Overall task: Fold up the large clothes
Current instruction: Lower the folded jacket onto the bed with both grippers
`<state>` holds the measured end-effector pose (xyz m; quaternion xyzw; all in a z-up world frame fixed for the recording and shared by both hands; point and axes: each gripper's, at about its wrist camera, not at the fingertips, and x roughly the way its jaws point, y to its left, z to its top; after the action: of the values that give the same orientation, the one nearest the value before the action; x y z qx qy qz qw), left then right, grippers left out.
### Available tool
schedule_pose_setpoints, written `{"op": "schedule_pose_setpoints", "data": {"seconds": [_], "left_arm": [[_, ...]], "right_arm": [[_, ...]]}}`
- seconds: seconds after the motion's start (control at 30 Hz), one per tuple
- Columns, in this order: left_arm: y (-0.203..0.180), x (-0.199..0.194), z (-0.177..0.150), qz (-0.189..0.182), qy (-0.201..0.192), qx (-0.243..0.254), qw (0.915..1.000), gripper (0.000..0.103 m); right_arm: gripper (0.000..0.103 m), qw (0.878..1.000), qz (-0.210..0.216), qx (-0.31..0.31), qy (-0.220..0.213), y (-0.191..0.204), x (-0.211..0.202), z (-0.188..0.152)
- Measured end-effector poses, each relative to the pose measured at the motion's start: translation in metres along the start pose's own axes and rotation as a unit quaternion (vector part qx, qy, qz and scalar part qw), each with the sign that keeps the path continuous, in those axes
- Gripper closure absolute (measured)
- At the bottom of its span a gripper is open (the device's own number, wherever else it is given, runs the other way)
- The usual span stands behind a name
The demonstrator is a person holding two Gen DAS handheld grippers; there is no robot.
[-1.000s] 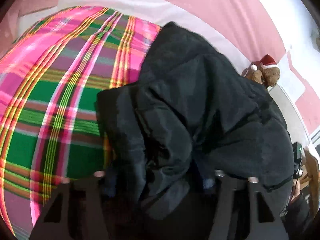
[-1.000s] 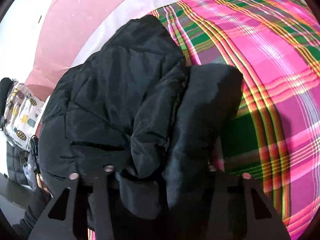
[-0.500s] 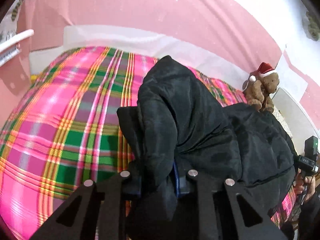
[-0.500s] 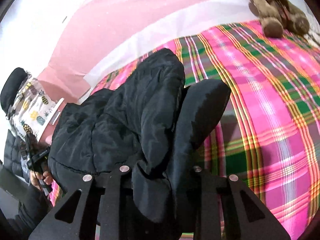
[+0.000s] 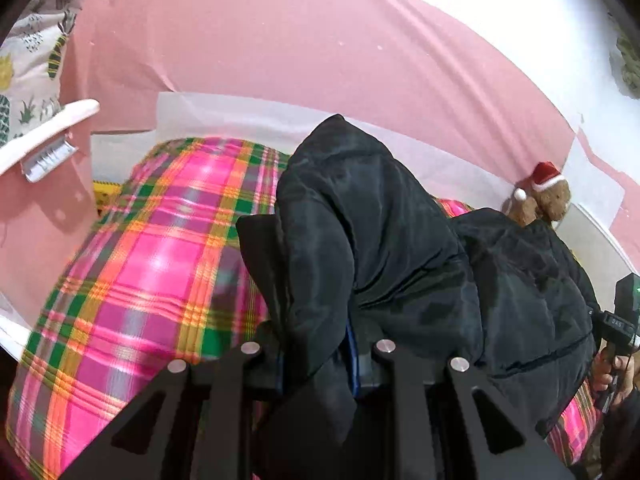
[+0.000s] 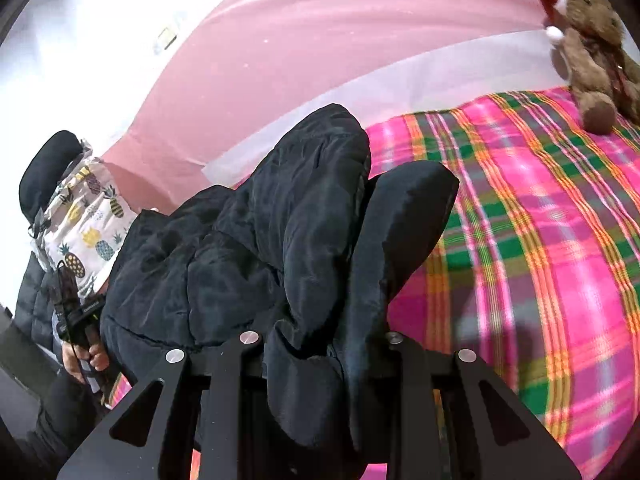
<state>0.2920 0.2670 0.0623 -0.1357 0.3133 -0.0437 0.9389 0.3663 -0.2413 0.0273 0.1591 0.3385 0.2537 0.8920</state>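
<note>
A black puffy jacket (image 5: 384,248) hangs bunched above a pink and green plaid bed cover (image 5: 160,264). My left gripper (image 5: 316,354) is shut on a thick fold of the jacket, which spills over its fingers. My right gripper (image 6: 320,344) is shut on another fold of the same jacket (image 6: 280,232), with a dark flap standing up to the right. The jacket is lifted off the bed cover (image 6: 540,240) at both holds. The fingertips of both grippers are hidden in the fabric.
A brown teddy bear with a red hat (image 5: 544,196) sits at the far edge of the bed (image 6: 592,48). A pink wall sheet (image 5: 320,60) runs behind. A pineapple-print cloth (image 6: 84,224) hangs at the left.
Both grippers closed on the jacket folds and lifted them up from the bed. The views tilted up, so the wall and teddy bear show more.
</note>
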Motion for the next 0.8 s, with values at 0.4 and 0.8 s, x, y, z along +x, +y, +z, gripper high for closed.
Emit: {"op": "schedule_pose_setpoints", "data": {"seconds": [0.4, 0.8], "left_arm": [[0.079, 0.033, 0.038, 0.037, -0.018, -0.016, 0.9990, 0.080], [0.136, 0.109, -0.022, 0.067, 0.040, -0.076, 0.9941, 0.066]], "right_arm": [[0.077, 1.000, 0.020, -0.006, 0.006, 0.025, 0.106, 0.023], [0.054, 0.995, -0.032, 0.048, 0.085, -0.015, 0.178, -0.014]]}}
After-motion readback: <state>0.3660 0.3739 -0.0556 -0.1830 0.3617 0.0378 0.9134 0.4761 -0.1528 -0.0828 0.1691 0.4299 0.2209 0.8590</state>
